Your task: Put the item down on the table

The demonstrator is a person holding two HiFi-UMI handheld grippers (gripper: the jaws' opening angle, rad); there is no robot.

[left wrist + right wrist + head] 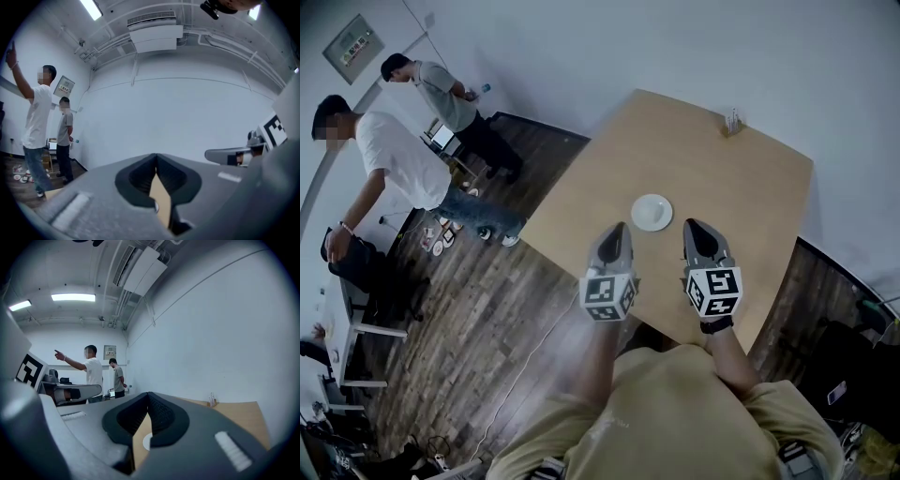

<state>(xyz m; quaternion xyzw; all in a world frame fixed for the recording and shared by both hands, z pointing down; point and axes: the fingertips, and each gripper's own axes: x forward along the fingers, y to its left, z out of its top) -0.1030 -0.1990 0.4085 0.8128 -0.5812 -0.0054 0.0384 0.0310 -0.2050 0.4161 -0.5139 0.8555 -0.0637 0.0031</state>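
Note:
A small white plate (652, 212) lies on the light wooden table (741, 178), a little ahead of both grippers. My left gripper (617, 231) is held over the table's near edge, jaws shut with nothing between them. My right gripper (694, 227) hangs beside it to the right, also shut and empty. In the left gripper view the left gripper (156, 156) has its tips meeting, with only table showing behind. In the right gripper view the tips of the right gripper (148, 394) touch, and a sliver of the plate (147, 442) shows through the gap below.
A small holder with clear items (732, 122) stands at the table's far edge. Two people (398, 159) stand on the dark wood floor to the left, near desks and a chair (366, 281). White walls close in behind the table.

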